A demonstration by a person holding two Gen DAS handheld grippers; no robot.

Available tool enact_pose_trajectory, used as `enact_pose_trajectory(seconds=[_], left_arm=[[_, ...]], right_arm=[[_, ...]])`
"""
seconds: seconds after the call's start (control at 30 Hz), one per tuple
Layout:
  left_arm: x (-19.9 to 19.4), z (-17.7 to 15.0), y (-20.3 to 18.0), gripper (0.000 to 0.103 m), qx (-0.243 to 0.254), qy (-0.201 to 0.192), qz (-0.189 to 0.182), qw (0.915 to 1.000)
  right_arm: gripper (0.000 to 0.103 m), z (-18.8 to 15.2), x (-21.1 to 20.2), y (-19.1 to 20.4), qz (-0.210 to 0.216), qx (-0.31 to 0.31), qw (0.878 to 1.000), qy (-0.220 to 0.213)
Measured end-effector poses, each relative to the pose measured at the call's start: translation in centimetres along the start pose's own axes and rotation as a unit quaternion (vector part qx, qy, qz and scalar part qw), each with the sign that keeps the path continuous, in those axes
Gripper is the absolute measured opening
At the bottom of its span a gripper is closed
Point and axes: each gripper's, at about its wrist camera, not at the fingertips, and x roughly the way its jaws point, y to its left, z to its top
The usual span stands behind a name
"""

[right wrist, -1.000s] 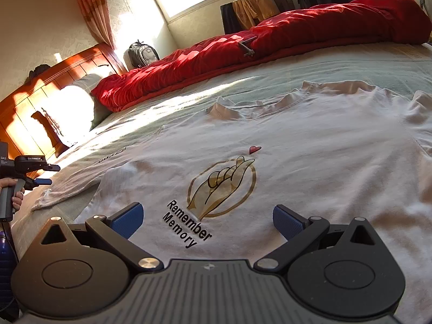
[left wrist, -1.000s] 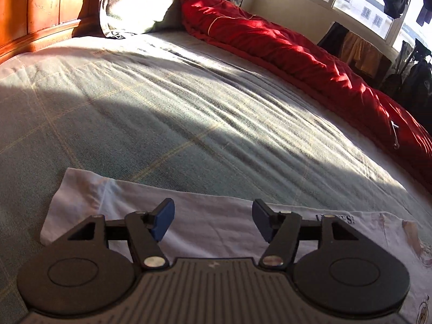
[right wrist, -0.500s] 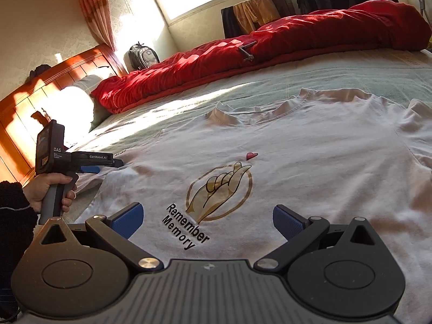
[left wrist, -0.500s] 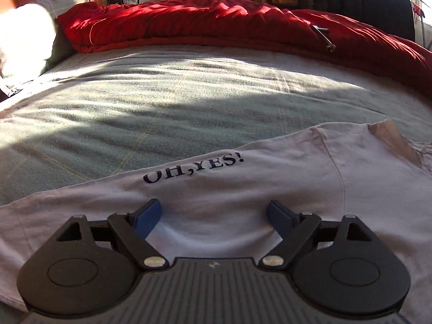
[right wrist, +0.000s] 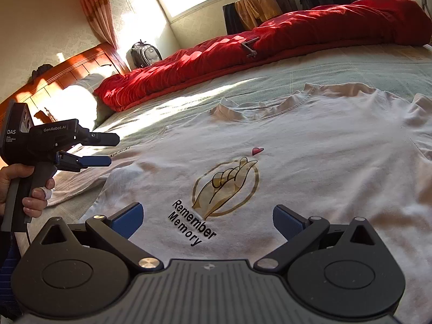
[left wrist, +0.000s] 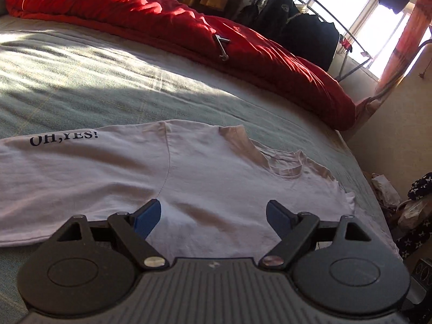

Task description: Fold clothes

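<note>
**Shirt flat on the bed**

My left gripper [left wrist: 213,217] is closing slightly, nothing between its pads; my right gripper [right wrist: 207,219] gapes empty. Ahead of both lies the soft white shirt [right wrist: 310,162] (printed "Remember Memory", sleeve "OH,YES!") on a ribbed green bedspread [left wrist: 108,81].

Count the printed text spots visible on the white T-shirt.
2. "OH,YES!" runs along the sleeve lying toward the headboard; "Remember Memory" sits on the chest of the T-shirt, beside the hand emblem. Any print underneath would be hidden.
</note>
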Motion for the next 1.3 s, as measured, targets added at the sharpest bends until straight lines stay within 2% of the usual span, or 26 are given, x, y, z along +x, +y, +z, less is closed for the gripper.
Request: enact_pose_trajectory(seconds=[0.17, 0.47, 0.57, 0.73, 0.9, 1.3], left_arm=[[2.1, -1.7, 1.0, 0.085, -0.017, 0.035, 0.023, 0.999], [-2.6, -4.8, 0.8, 0.085, 0.001, 0.05, 0.044, 0.9978], [-3.4, -4.6, -0.8, 0.085, 0.028, 0.038, 0.034, 0.9983], [-2.0, -5.4, -3.3, 0.085, 0.071, 0.042, 0.044, 0.9956], [-0.8, -8.1, -4.4, 0.085, 0.098, 0.074, 0.053, 0.991], [-8.4, -15.6, -6.3, 0.09, 0.112, 0.099, 0.102, 0.9835]], right_arm=[[0.103, -0.1, 0.1, 0.5, 0.008, -0.013, 1.0, 0.015], [0.103, -0.1, 0.0, 0.7, -0.01, -0.021, 0.999, 0.03], [0.103, -0.3, 0.4, 0.4, -0.017, -0.018, 0.999, 0.037], [0.103, -0.6, 0.8, 0.8, -0.028, -0.035, 0.998, 0.04], [0.103, -0.6, 0.9, 1.0, -0.034, -0.046, 0.997, 0.046], [0.103, -0.6, 0.6, 1.0, -0.039, -0.04, 0.997, 0.047]])
